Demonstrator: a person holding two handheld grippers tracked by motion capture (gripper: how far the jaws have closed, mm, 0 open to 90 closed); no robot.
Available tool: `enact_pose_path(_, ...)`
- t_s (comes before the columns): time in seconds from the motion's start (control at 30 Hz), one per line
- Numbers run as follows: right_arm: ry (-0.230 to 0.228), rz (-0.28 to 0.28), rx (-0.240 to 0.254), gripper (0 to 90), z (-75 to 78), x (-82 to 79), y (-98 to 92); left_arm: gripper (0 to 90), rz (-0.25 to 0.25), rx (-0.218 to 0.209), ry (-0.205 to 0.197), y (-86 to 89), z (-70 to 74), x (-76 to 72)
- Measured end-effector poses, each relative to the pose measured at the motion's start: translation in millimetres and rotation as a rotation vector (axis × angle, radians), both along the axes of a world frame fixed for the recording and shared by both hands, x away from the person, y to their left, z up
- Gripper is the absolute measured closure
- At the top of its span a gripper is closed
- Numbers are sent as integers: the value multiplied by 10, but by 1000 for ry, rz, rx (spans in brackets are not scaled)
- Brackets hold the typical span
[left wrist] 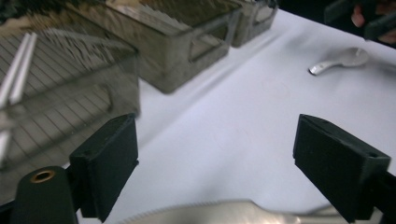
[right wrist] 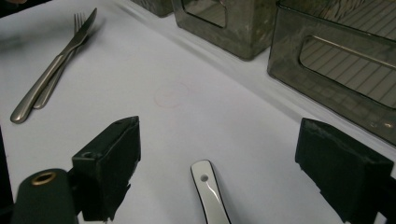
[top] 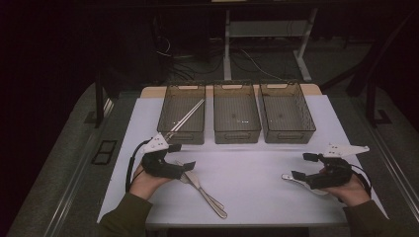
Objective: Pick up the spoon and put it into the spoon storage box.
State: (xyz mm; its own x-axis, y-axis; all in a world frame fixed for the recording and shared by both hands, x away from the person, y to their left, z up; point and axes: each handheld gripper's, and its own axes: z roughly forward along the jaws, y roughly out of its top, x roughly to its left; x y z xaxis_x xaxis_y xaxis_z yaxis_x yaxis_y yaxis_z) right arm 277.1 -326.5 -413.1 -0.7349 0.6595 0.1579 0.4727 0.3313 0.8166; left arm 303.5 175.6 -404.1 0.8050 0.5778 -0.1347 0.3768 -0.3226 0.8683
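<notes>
Sorting cutlery into bins: my left gripper (top: 179, 155) has its jaws spread over the knife (top: 200, 185) beside the fork (right wrist: 51, 86), nothing pinched. Right gripper (top: 300, 166) gapes around the spoon (right wrist: 210, 191) handle, lined up for grabbing.

text: none legible | labels: none | brands: none | numbers: none | trays (top: 237, 129), cutlery (top: 205, 190), bench (top: 257, 173): all unmarked

A: From where does the high view look?
B: From above, forward and down on the white table (top: 257, 177).
A: And the gripper views?
B: Both look low and close along the table. Both show the grey bins (left wrist: 187, 42) (right wrist: 327, 51).
</notes>
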Motion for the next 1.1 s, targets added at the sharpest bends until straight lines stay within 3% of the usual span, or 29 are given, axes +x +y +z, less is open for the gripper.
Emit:
enact_pose_path(0.13,24,-10,-15,142,-17,9,-57,86,0,-9,5,25,-64,-107)
enact_pose_path(0.33,52,-21,-81,160,-71,27,-128,21,-8,24,-7,42,-119,-239)
enact_pose_path(0.43,73,-19,-94,184,-102,35,-164,10,-4,8,-12,60,-138,-280)
enact_pose_path(0.53,89,-18,-116,214,-131,36,-202,0,-12,17,-15,77,-162,-291)
enact_pose_path(0.73,116,-27,-112,244,-167,26,-289,0,-19,9,-7,78,-199,-261)
enact_pose_path(1.1,155,27,-123,430,-204,38,-286,0,-29,27,1,38,-228,-271)
